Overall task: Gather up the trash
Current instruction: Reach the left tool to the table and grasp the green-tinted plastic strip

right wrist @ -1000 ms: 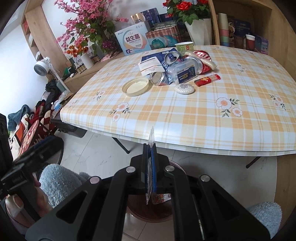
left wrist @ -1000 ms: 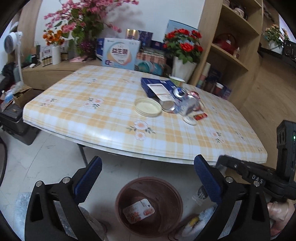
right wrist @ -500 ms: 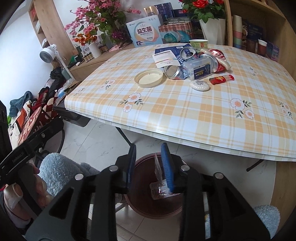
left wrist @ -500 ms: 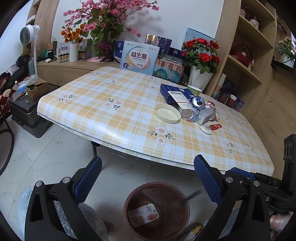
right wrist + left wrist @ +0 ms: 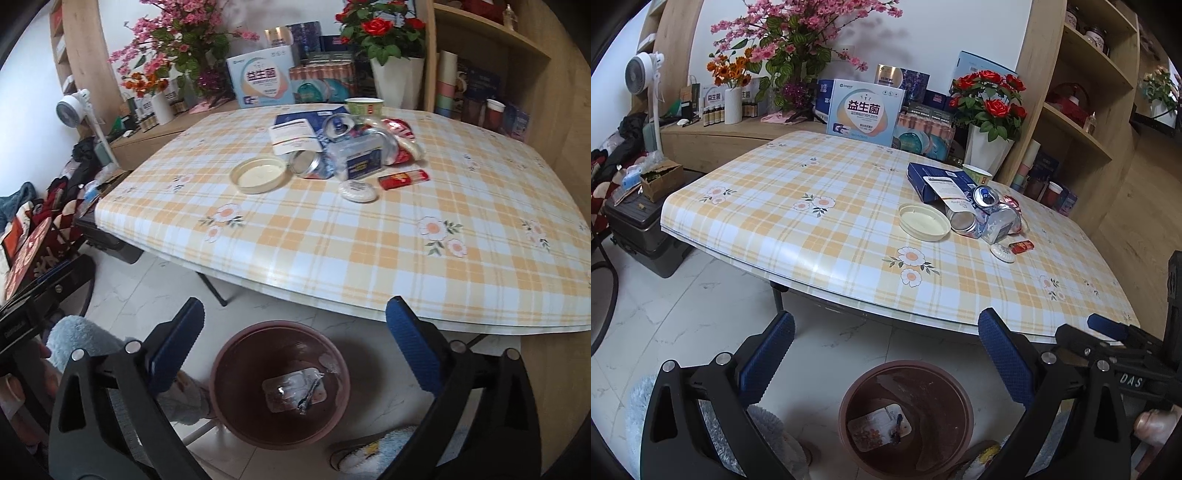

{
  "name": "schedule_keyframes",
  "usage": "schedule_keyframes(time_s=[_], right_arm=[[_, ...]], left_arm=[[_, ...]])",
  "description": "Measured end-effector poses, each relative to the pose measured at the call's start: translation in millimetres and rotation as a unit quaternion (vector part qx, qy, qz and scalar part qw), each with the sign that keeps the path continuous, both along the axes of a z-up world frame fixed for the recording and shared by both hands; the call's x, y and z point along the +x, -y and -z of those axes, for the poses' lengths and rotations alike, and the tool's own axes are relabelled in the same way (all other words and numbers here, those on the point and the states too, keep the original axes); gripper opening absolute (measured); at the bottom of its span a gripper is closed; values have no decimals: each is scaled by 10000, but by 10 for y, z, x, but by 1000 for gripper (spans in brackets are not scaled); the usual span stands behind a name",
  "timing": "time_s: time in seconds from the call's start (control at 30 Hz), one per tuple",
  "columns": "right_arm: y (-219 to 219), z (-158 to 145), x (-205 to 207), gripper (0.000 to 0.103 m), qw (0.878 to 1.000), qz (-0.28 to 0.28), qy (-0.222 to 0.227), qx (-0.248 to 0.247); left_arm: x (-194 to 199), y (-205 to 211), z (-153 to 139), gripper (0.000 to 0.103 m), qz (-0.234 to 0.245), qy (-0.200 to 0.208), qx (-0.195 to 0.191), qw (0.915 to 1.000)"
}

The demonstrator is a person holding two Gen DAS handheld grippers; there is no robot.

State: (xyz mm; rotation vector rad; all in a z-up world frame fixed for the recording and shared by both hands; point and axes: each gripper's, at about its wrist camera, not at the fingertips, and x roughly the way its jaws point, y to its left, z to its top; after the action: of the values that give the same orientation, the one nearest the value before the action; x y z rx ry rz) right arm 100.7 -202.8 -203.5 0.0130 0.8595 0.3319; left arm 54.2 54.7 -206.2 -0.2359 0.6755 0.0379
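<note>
Below the right tongs (image 5: 294,347), opening and empty, wrappers (image 5: 294,390) lie inside the bin (image 5: 221,373).

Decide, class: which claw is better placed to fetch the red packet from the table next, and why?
Probably the right claw: it is opening with nothing between its pads, and the red packet lies toward its side of the table. The left claw, also open, views it farther off.

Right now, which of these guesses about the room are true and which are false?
1. The round brown bin stands on the floor. True.
2. The bin is empty. False: a clear plastic wrapper lies inside.
3. The right gripper clamps a wrapper. False: its jaws are opening, with nothing between them.
4. A small red packet lies on the checked table. True.
5. The left gripper is open. True.
</note>
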Motion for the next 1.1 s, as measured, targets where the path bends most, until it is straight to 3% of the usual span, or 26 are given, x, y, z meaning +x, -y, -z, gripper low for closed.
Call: schedule_keyframes(time_s=[0.53,0.63,0.73,0.8,0.9,1.1], right_arm=[[474,60,473,97,9956,813,173,-429],[530,100,567,97,9955,852,152,-395],[572,136,674,97,9950,909,165,-383],[597,180,779,97,9953,894,84,-350],[649,242,945,97,9961,860,-23,-184],[775,289,1271,97,9957,914,-177,-29]], left_arm=[[677,22,-130,97,271,-145,79,9995],[876,21,-170,94,422,-189,-144,9988],[1143,47,-173,75,598,-328,-341,9971],[1396,118,-155,68,714,-486,-373,9956],[1829,190,-93,64,936,-639,-868,9898],[2754,316,148,54,861,-1192,-1646,9753]])
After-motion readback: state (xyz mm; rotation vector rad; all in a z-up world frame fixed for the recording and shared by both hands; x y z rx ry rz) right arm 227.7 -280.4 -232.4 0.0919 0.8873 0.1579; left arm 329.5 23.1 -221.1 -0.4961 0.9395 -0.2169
